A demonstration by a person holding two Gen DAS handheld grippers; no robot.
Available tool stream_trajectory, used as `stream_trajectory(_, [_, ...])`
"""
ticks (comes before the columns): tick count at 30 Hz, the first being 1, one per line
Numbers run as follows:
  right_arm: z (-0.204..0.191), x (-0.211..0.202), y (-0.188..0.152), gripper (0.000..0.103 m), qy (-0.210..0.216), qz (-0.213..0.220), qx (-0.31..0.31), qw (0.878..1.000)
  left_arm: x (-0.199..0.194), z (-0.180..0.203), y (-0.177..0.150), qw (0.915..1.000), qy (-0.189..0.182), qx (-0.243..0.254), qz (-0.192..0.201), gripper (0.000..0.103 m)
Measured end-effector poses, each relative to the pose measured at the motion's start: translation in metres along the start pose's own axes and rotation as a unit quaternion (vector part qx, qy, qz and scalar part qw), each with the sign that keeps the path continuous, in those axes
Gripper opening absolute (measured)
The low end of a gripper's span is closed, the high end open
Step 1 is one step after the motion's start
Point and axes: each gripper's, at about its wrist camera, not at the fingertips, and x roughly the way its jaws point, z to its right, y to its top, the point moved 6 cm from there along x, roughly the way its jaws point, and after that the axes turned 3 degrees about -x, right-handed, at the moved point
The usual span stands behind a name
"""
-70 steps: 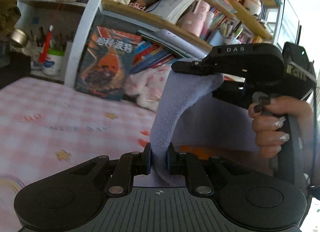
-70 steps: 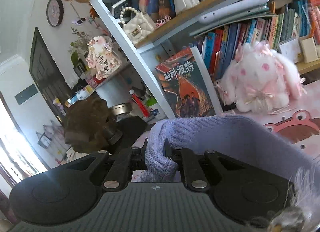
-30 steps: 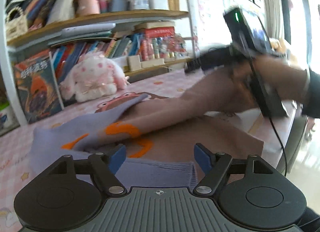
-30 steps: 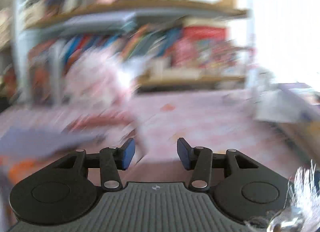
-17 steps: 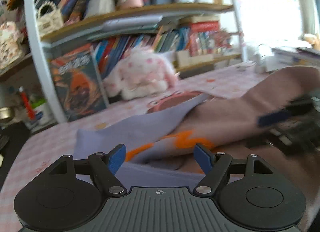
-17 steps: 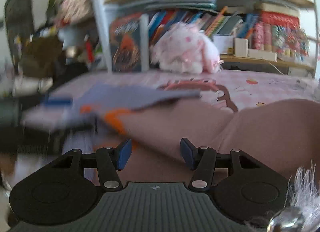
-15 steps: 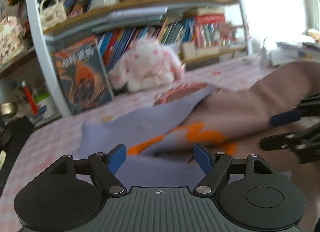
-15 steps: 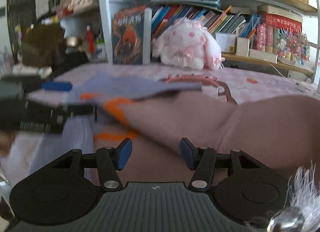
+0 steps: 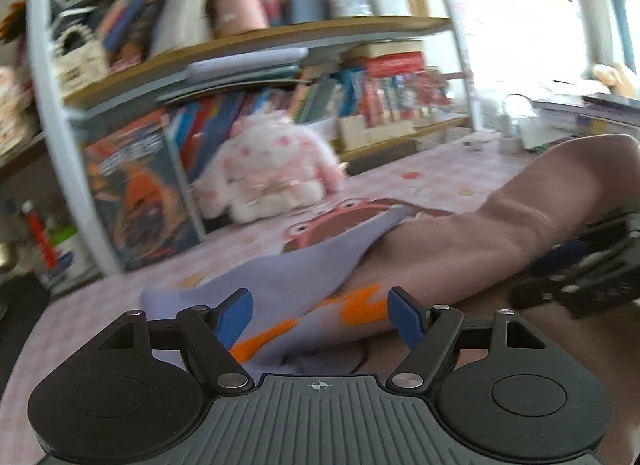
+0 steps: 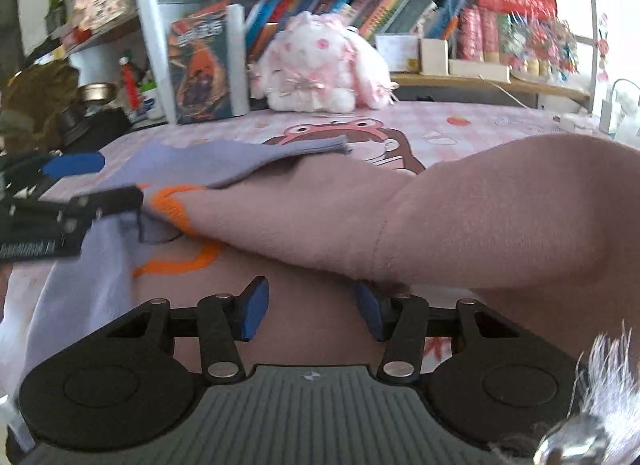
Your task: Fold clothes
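A dusty-pink sweater (image 10: 480,205) with a lavender end (image 10: 240,161) and orange pattern (image 10: 176,205) lies on the table, one pink sleeve (image 9: 500,225) folded across its body. My left gripper (image 9: 320,315) hovers open just over the lavender and orange part, touching nothing; it also shows at the left edge of the right wrist view as the left gripper (image 10: 72,193). My right gripper (image 10: 312,305) is low over the pink body under the sleeve. Its jaws are closing with pink cloth lying between them, and the pads do not press on it. The right gripper (image 9: 580,277) is blurred at the sleeve's right end.
The table wears a pink checked cover (image 10: 480,125) with a cartoon print. A pink-and-white plush rabbit (image 10: 316,73) and an upright book (image 10: 204,69) stand at the back under crowded shelves. Cables and a charger (image 10: 616,105) lie at the far right.
Both grippers, earlier shut on raised lavender cloth, have let it go and the sweater now lies flat. The right gripper has sunk closer to the pink cloth; the left shifted sideways.
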Motion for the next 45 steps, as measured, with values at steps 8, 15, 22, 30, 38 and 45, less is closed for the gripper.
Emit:
stream_trajectory(8, [0.015, 0.018, 0.015, 0.045, -0.001, 0.005, 0.042, 0.999, 0.069, 0.021, 0.033, 0.9968, -0.036, 0.053, -0.047, 0.076])
stream_trajectory(15, [0.014, 0.018, 0.014, 0.047, 0.007, 0.006, 0.038, 0.999, 0.135, 0.029, 0.021, 0.9871, 0.010, 0.110, -0.115, 0.031])
stream_trajectory(22, [0.014, 0.018, 0.013, 0.046, 0.012, 0.002, 0.024, 1.000, 0.095, -0.043, 0.043, 0.9971, 0.076, 0.005, -0.004, 0.005])
stream_trajectory(30, [0.007, 0.018, 0.012, 0.046, -0.008, -0.001, 0.001, 1.000, -0.049, -0.188, 0.022, 0.9754, 0.121, -0.166, 0.079, 0.005])
stream_trajectory(38, [0.001, 0.016, 0.011, 0.046, -0.013, -0.013, -0.015, 1.000, -0.132, -0.270, -0.086, 0.9430, 0.222, -0.248, -0.004, 0.006])
stream_trajectory(45, [-0.002, 0.006, 0.005, 0.040, -0.017, -0.030, -0.031, 0.999, -0.133, -0.278, -0.130, 0.9281, 0.260, -0.256, -0.073, 0.028])
